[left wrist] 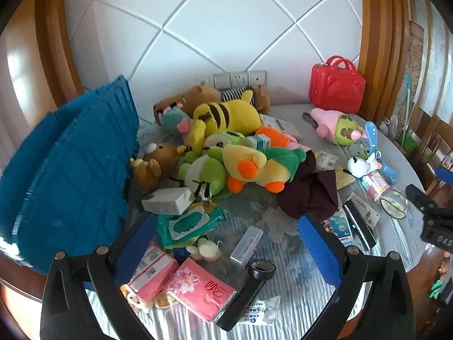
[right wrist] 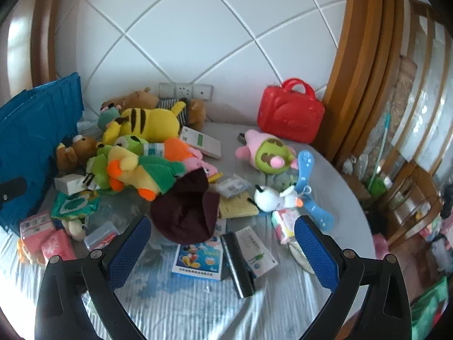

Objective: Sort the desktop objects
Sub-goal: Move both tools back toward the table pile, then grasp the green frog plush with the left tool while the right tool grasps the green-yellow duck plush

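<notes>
Blue-padded, both spread wide and empty: left gripper (left wrist: pixel 229 240) above tissue packs (left wrist: pixel 181 280), right gripper (right wrist: pixel 222 243) near maroon cloth (right wrist: pixel 187 212); best to lift 1 loose item, clear of the cloth.

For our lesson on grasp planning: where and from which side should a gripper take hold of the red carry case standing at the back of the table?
Grip the red carry case by its arched handle, coming down from above. The case stands upright against the wall, so the handle is the narrow part that sticks up free; the body looks too broad for the open right gripper.
</notes>
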The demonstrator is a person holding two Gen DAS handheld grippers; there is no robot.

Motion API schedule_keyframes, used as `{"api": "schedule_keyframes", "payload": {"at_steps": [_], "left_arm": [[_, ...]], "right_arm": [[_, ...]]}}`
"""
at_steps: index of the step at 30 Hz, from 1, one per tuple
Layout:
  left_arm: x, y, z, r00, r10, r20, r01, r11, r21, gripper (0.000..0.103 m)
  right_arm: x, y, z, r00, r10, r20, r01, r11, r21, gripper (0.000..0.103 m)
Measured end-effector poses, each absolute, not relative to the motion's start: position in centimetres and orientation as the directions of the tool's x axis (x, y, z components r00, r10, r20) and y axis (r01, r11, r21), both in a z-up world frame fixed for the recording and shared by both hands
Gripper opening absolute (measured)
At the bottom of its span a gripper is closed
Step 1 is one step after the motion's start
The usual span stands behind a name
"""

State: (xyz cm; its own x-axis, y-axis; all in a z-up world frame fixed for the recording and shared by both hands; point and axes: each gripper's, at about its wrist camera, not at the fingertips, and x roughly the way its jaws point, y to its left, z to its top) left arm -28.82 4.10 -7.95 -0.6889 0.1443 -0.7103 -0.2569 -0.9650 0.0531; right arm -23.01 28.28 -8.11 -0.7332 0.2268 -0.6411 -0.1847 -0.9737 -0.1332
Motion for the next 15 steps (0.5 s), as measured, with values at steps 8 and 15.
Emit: {"api": "schedule_keyframes", "payload": {"at_steps": [8,15], "left_arm": [[-32.1,2.5,-13.7,-0.667,0.143,-0.731,-0.245,-0.969,0.034,0.102],[-35.8,2.5,-17.2,-0.611,0.132,-0.780,-0.228,-0.974,0.013,0.102]], "right_arm": [[-25.9,30.3,-13.0,-0.676,0.143,-0.723,-0.167,-0.985,-0.039,0.103],[-29.2,29.8,-16.2,-0.641,0.084,-0.763,-0.127,-0.992,-0.003,0.103]]}}
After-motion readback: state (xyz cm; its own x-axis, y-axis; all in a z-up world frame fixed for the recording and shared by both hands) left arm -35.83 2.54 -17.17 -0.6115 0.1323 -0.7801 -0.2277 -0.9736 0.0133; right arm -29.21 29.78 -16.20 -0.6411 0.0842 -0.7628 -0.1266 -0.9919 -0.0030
